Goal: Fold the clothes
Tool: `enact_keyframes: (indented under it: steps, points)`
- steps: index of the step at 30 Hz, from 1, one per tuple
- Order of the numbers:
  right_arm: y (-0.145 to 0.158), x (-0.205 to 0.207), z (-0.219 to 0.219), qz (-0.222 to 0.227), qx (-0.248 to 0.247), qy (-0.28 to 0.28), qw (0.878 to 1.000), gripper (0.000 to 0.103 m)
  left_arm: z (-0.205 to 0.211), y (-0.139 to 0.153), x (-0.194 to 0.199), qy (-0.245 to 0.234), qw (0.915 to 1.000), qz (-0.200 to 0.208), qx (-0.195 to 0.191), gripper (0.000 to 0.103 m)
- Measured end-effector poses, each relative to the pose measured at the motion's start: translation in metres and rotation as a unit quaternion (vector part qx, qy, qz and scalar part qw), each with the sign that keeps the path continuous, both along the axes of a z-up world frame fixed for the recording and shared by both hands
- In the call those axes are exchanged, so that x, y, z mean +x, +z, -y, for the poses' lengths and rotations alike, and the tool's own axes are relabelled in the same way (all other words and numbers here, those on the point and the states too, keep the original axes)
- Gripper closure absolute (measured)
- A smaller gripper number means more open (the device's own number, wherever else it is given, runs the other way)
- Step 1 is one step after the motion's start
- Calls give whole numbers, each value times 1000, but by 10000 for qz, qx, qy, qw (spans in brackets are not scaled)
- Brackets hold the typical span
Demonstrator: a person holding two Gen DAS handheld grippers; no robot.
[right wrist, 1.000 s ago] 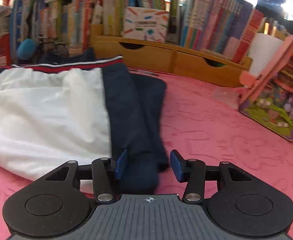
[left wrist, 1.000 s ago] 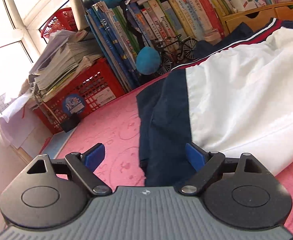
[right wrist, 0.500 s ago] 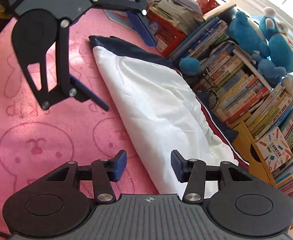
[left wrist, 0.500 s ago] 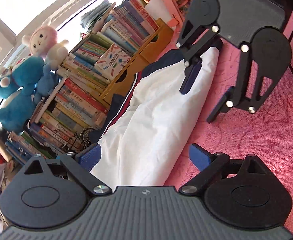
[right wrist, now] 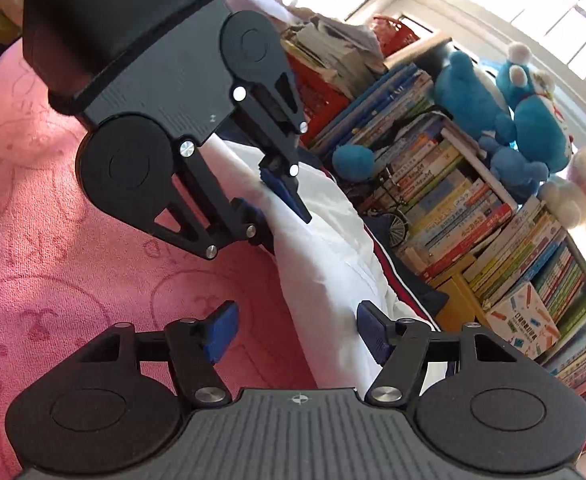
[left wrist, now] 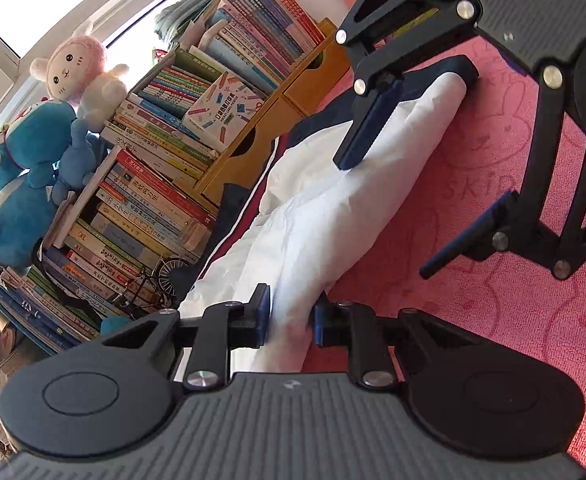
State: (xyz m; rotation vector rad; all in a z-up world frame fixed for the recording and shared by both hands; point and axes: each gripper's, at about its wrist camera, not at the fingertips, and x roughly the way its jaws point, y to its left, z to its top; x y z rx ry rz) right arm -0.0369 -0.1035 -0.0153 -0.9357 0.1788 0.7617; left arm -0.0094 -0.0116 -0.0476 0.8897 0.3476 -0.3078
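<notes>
Garment (left wrist: 333,216) far end hidden behind right gripper (left wrist: 425,204); book titles unreadable

White garment (left wrist: 333,208) edged navy and red lies on pink rabbit-patterned cloth (left wrist: 493,320).

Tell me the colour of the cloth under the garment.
Pink, with faint bunny outlines, on the cloth; the right wrist view shows it best.

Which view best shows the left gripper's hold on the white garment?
Left wrist view: the left gripper has its closing jaws around a pinch of the white garment, fabric plainly between them. The right wrist view shows that gripper from the side, fabric partly hidden.
</notes>
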Motion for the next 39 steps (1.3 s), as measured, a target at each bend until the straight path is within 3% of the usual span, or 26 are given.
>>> enact_keyframes:
  steps: [1,2,3,5,7,9,12,14,20,22,28,32,39]
  points:
    - [-3,5,-7,95,-45,1,9999,43,-2,2,0,15,10000,7,-29,83]
    - [-5,13,-11,178,-48,-88,9998,66,-4,2,1,54,10000,-15,-47,83]
    - [-6,20,-15,260,-48,-183,9995,79,-7,1,3,115,9999,-56,-43,84]
    - [-7,31,-10,361,-125,-310,9988,91,-13,-4,6,283,9996,-62,35,84]
    - [-8,35,0,552,-334,-420,9970,93,-30,-10,12,638,9978,-151,115,91]
    - [-13,32,22,697,-695,-531,9937,93,-50,-17,17,971,9949,-226,136,91]
    - [-40,39,55,821,-1251,-821,9853,93,-83,-28,21,1430,9892,-317,94,92]
    - [-55,46,75,796,-1445,-1029,9809,92,-88,-28,17,1479,9885,-278,139,92]
    - [-73,69,85,1099,-1570,-1301,9728,87,-82,-31,18,1606,9864,-182,309,93]
    - [-74,76,83,1138,-1669,-1507,9677,89,-82,-31,18,1631,9860,-181,306,93]
    - [-58,51,92,1969,-1600,-1909,9483,97,-95,-19,9,1778,9836,-182,243,93]
    - [-39,20,107,2215,-1528,-1967,9428,98,-102,-6,-9,1715,9850,-182,68,93]
    - [-31,-30,127,1863,-1512,-2018,9496,98,-100,-8,-51,1578,9867,-358,129,93]
